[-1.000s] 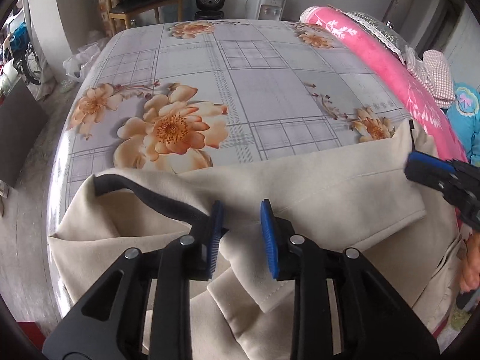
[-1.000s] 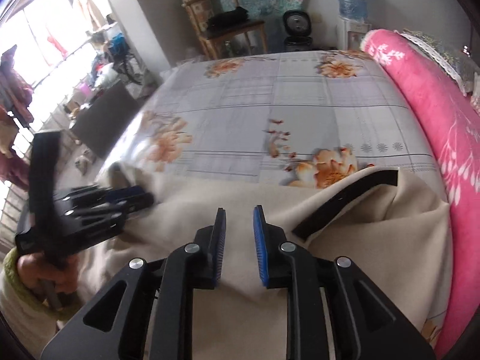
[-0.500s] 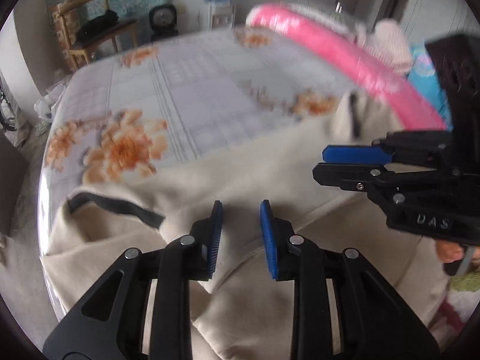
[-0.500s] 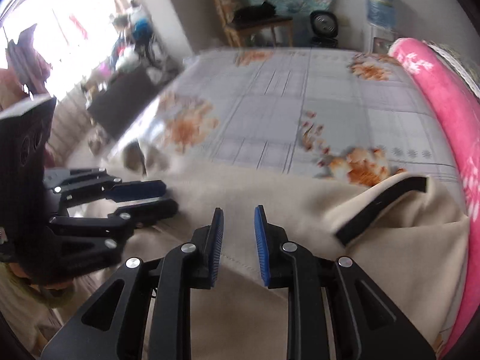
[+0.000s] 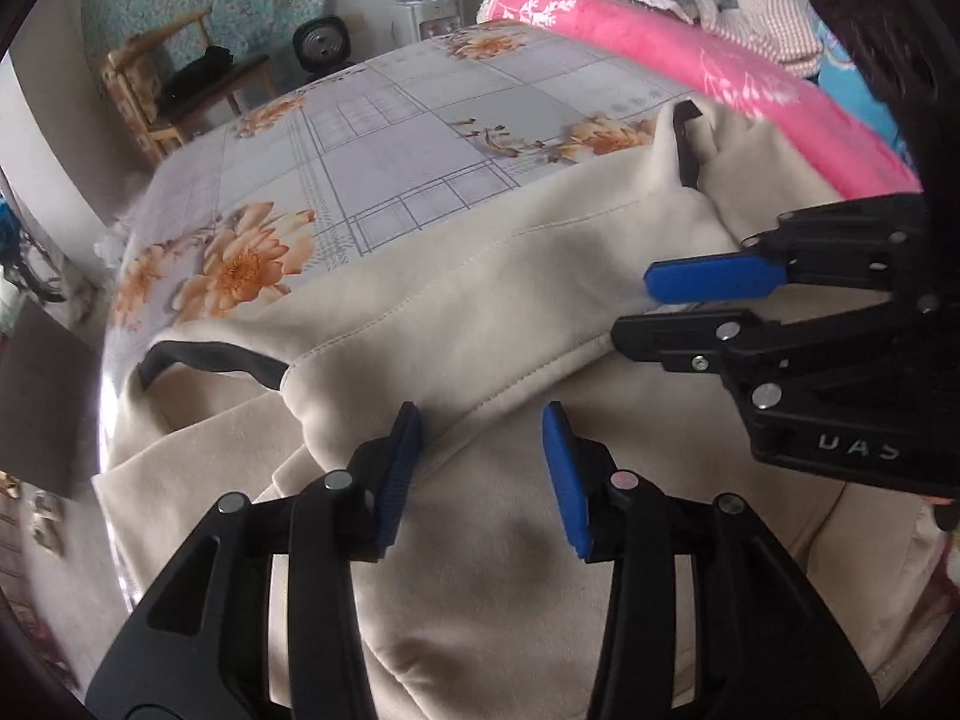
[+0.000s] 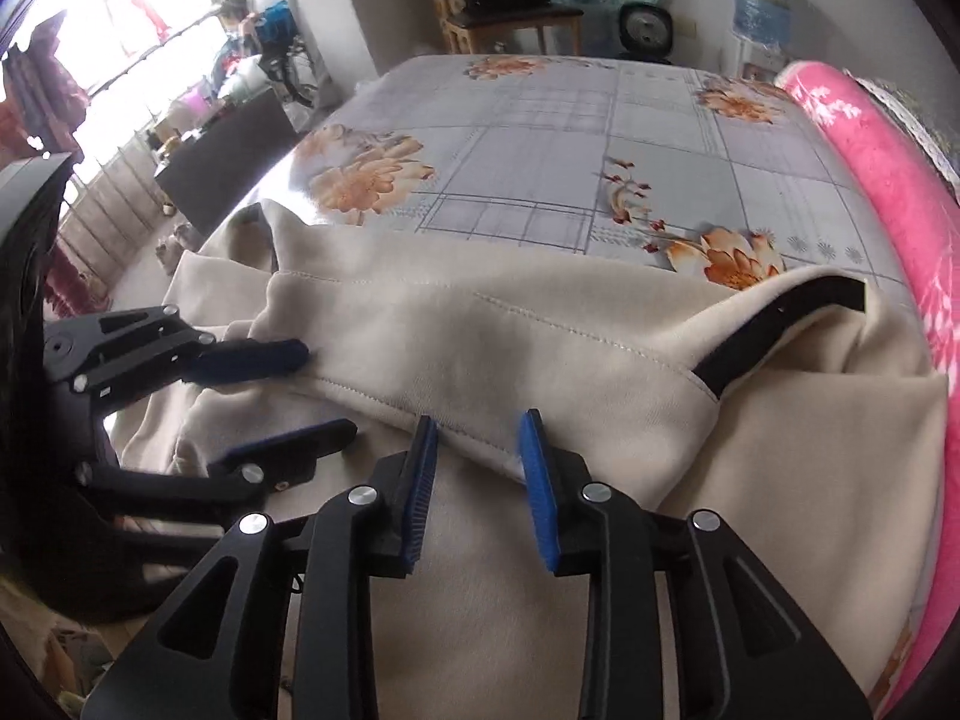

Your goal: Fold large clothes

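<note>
A rolled pink floral blanket (image 5: pixel 690 54) was laid along the right edge of the grey flower-printed bed sheet (image 5: pixel 384 138); a wooden chair (image 6: pixel 510 6) was seen beyond its far edge.

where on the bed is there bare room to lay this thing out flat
Free: the flowered sheet beyond the beige garment, bordered by the pink blanket. Crowded: the near edge, where the garment lies bunched under the left gripper and right gripper.

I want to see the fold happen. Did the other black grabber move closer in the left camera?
Yes. The right gripper has come in from the picture's right edge, across the beige garment, toward the middle.
</note>
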A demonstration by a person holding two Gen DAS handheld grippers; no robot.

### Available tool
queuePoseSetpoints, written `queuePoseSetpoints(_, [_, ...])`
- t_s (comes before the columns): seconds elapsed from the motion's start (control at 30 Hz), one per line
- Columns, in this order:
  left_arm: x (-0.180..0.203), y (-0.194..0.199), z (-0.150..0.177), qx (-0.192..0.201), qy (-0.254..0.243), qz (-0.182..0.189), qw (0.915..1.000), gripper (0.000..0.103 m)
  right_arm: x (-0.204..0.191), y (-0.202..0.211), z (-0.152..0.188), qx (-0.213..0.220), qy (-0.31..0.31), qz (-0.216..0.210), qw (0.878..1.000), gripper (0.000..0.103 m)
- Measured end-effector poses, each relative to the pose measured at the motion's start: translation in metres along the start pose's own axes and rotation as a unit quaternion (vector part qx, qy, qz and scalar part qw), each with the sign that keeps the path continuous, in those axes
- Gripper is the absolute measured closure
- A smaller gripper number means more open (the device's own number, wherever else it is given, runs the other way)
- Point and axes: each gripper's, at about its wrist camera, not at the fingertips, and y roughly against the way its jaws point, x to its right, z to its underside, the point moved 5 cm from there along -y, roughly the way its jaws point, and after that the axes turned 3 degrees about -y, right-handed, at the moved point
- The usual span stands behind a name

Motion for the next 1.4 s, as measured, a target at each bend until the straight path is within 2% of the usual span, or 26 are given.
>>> queuePoseSetpoints(0.03, [0.001, 0.006, 0.0, 0.004, 0.003, -0.001, 1.0, 0.062, -0.001, 0.006, 0.001, -0.003, -0.007, 0.003, 1.0, 0.074])
queuePoseSetpoints(0.1, [0.001, 0.024, 0.0, 0.02, 0.013, 0.01, 0.9997, 0.061, -0.003, 0.022, 0.006, 0.008, -0.016, -0.008, 1.0, 0.064])
queuePoseSetpoints(0.13, [0.0, 0.035, 0.003, 0.028, 0.021, 0.014, 0.9993, 0.058, -0.004, 0.031, 0.012, 0.013, -0.018, -0.012, 1.0, 0.054])
queuePoseSetpoints(0.17, [-0.001, 0.047, 0.007, 0.035, 0.028, 0.017, 0.9989, 0.053, -0.005, 0.039, 0.018, 0.017, -0.019, -0.014, 1.0, 0.048])
queuePoseSetpoints(0.2, [-0.002, 0.057, 0.012, 0.043, 0.035, 0.02, 0.9983, 0.051, -0.007, 0.051, 0.027, 0.023, -0.019, -0.016, 0.999, 0.046])
queuePoseSetpoints(0.27, [-0.002, 0.076, 0.026, 0.052, 0.048, 0.022, 0.9973, 0.044, -0.01, 0.067, 0.044, 0.026, -0.022, -0.024, 0.999, 0.035])
queuePoseSetpoints(0.37, [0.001, 0.094, 0.052, 0.047, 0.065, 0.027, 0.9965, 0.032, -0.014, 0.088, 0.074, 0.027, -0.038, -0.031, 0.998, 0.029])
queuePoseSetpoints(0.47, [0.009, 0.101, 0.084, 0.024, 0.076, 0.013, 0.9967, 0.025, -0.018, 0.1, 0.106, 0.024, -0.051, -0.024, 0.998, 0.026])
queuePoseSetpoints(0.63, [0.026, 0.1, 0.134, -0.016, 0.094, -0.009, 0.9954, 0.022, -0.025, 0.101, 0.153, 0.01, -0.068, 0.002, 0.998, 0.025])
queuePoseSetpoints(0.73, [0.028, 0.088, 0.158, -0.036, 0.109, -0.036, 0.9928, 0.021, -0.027, 0.086, 0.172, -0.007, -0.059, 0.031, 0.998, 0.022])
queuePoseSetpoints(0.77, [0.026, 0.086, 0.162, -0.034, 0.119, -0.037, 0.9917, 0.018, -0.027, 0.078, 0.176, -0.016, -0.055, 0.042, 0.997, 0.018])
queuePoseSetpoints(0.8, [0.023, 0.088, 0.165, -0.027, 0.134, -0.035, 0.9899, 0.018, -0.03, 0.079, 0.177, 0.003, -0.041, 0.051, 0.998, 0.017])
queuePoseSetpoints(0.9, [0.014, 0.1, 0.168, -0.02, 0.164, -0.033, 0.9857, 0.018, -0.035, 0.075, 0.177, -0.001, -0.028, 0.074, 0.997, 0.016])
queuePoseSetpoints(1.07, [-0.004, 0.13, 0.175, 0.022, 0.181, -0.067, 0.981, 0.018, -0.03, 0.08, 0.176, -0.002, -0.057, 0.064, 0.996, 0.015])
queuePoseSetpoints(1.13, [-0.012, 0.139, 0.181, 0.034, 0.193, -0.073, 0.9778, 0.018, -0.032, 0.083, 0.171, 0.004, -0.07, 0.044, 0.997, 0.015])
queuePoseSetpoints(1.2, [-0.019, 0.145, 0.186, 0.043, 0.203, -0.073, 0.9754, 0.018, -0.039, 0.085, 0.167, 0.013, -0.067, 0.033, 0.997, 0.015])
queuePoseSetpoints(1.33, [-0.032, 0.153, 0.202, 0.056, 0.222, -0.074, 0.9707, 0.019, -0.047, 0.071, 0.172, -0.006, -0.043, 0.044, 0.998, 0.015])
queuePoseSetpoints(1.4, [-0.038, 0.156, 0.208, 0.059, 0.233, -0.075, 0.9676, 0.019, -0.048, 0.073, 0.173, 0.002, -0.033, 0.046, 0.998, 0.015])
